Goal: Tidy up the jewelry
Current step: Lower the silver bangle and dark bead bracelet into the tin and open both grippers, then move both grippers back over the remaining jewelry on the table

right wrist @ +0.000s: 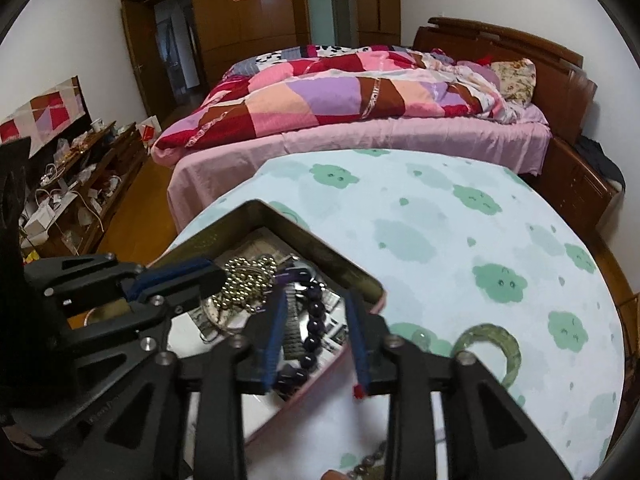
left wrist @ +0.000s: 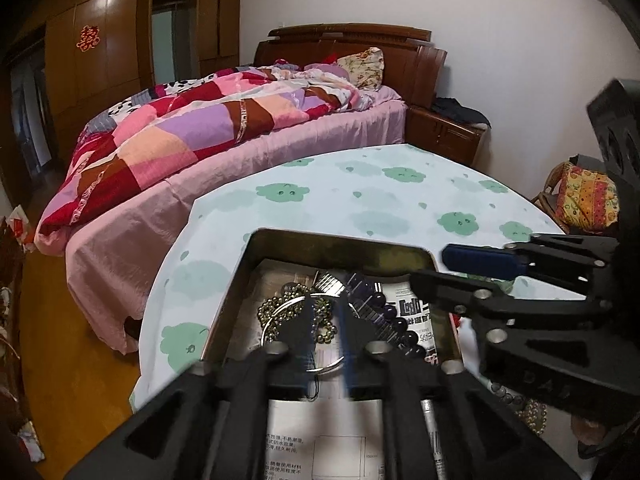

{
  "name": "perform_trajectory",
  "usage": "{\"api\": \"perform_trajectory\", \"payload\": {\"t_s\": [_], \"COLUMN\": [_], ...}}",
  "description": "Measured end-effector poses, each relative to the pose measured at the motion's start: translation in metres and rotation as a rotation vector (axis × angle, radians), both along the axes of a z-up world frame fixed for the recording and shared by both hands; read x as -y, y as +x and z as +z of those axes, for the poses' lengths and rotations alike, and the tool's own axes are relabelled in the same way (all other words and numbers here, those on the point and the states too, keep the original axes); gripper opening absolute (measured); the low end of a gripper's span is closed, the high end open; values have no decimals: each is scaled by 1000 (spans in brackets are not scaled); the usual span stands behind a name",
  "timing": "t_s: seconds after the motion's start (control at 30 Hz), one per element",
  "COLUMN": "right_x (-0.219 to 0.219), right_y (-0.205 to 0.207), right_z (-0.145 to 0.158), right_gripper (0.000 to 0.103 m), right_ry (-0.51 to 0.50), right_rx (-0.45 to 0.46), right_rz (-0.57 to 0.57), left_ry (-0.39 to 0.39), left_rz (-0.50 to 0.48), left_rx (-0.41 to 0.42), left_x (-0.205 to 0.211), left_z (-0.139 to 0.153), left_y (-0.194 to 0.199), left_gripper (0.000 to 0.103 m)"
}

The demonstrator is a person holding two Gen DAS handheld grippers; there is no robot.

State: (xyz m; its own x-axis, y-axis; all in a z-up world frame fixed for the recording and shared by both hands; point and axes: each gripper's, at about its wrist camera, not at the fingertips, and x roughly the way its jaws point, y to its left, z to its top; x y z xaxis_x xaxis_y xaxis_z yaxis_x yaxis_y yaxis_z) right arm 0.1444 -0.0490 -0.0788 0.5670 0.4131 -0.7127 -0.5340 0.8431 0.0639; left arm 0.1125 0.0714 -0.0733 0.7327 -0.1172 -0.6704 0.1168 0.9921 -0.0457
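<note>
A metal tin (left wrist: 340, 245) sits on the cloud-print table (left wrist: 360, 184). It holds a gold bead necklace (left wrist: 276, 312), a dark purple bead bracelet (left wrist: 396, 320) and a silver bangle (left wrist: 328, 368). My left gripper (left wrist: 326, 340) hangs over the tin, its jaws a narrow gap apart around the silver bangle; whether they pinch it is unclear. My right gripper (right wrist: 316, 340) is open above the purple bracelet (right wrist: 310, 344) in the tin (right wrist: 320, 248). The right gripper also shows in the left wrist view (left wrist: 460, 268). A green jade bangle (right wrist: 508, 344) lies on the cloth to the right.
A bed (right wrist: 360, 92) with a patchwork quilt stands behind the table. A cluttered low shelf (right wrist: 80, 176) is at the left. More beads (left wrist: 532, 412) lie on the cloth right of the tin. A pen (left wrist: 434, 436) and printed paper (left wrist: 320, 440) lie near me.
</note>
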Motion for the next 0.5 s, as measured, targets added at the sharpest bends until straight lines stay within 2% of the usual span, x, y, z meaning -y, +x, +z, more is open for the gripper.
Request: {"api": "perform_trajectory", "payload": {"t_s": [0.03, 0.07, 0.1, 0.17, 0.5], "right_x": [3, 6, 9, 19, 80], "right_y": [0, 1, 1, 1, -6], "right_z": [0, -1, -1, -1, 0], "right_gripper": [36, 37, 40, 47, 52], "right_ry": [-1, 2, 4, 14, 25], "right_rx": [-1, -6, -10, -11, -8], "right_rz": [-6, -13, -17, -28, -112], "left_ry": [4, 5, 3, -10, -4], "left_rz": [14, 20, 22, 10, 17], "left_rx": [12, 26, 43, 41, 33], "left_x": [0, 0, 1, 2, 20], "left_z": [1, 3, 4, 6, 5], "left_y": [-2, -4, -7, -9, -26], "left_gripper": [45, 61, 64, 64, 64]}}
